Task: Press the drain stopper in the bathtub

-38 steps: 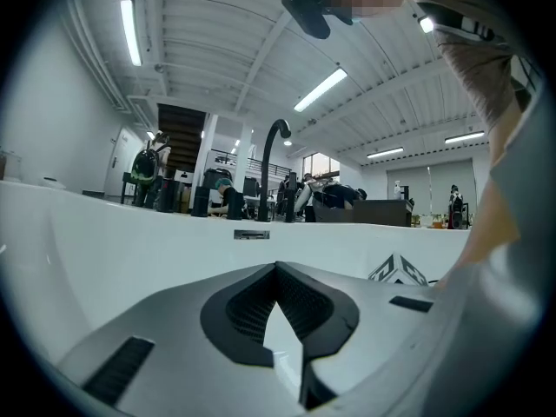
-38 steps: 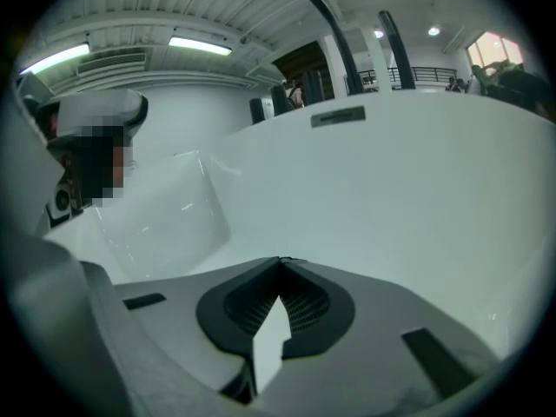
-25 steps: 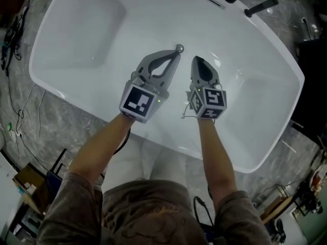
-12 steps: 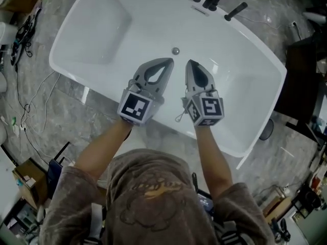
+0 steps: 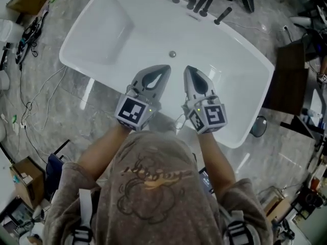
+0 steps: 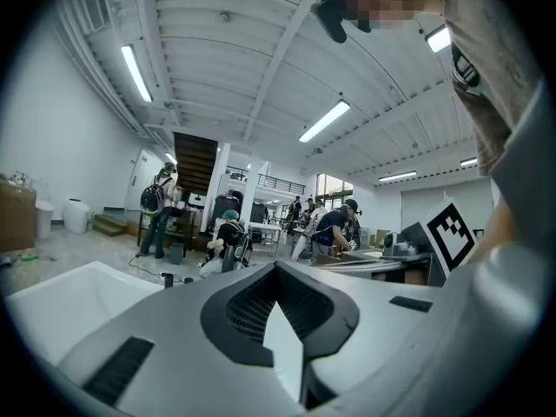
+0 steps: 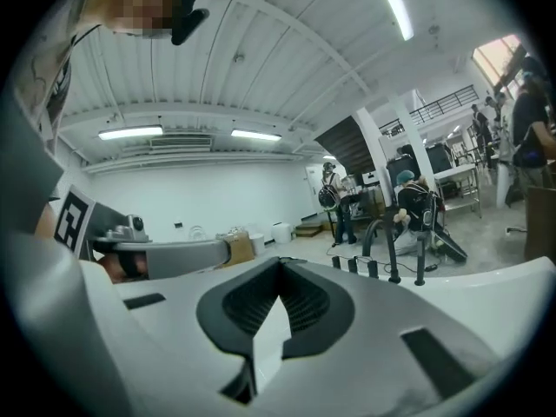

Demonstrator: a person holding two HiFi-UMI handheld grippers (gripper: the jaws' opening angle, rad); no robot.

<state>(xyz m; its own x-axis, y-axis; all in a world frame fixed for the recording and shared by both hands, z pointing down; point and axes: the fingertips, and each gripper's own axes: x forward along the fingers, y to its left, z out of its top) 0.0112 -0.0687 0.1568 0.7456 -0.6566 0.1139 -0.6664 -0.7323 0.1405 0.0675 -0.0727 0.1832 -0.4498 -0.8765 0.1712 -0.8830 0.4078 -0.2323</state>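
Note:
A white bathtub [image 5: 102, 45] fills the upper half of the head view, with a small round metal drain stopper [image 5: 172, 54] in the middle of its floor. Held side by side above the tub's near rim, both grippers are apart from the stopper. My left gripper [image 5: 166, 67] is shut with nothing in it, its tip short of the stopper. My right gripper [image 5: 187, 69] is shut and empty too. The left gripper view shows shut jaws [image 6: 276, 268] aimed across the room, as does the right gripper view [image 7: 280, 263].
Dark faucet fittings [image 5: 207, 1] stand on the tub's far rim and show as faucet posts [image 7: 382, 241] in the right gripper view. Cables [image 5: 25, 106] lie on the marble floor at left. A dark cabinet [image 5: 286, 80] stands right. People work in the background [image 6: 230, 233].
Both grippers have drawn back from the stopper toward the near rim; a second ago the left tip was at the stopper. The head view has risen and takes in the whole tub.

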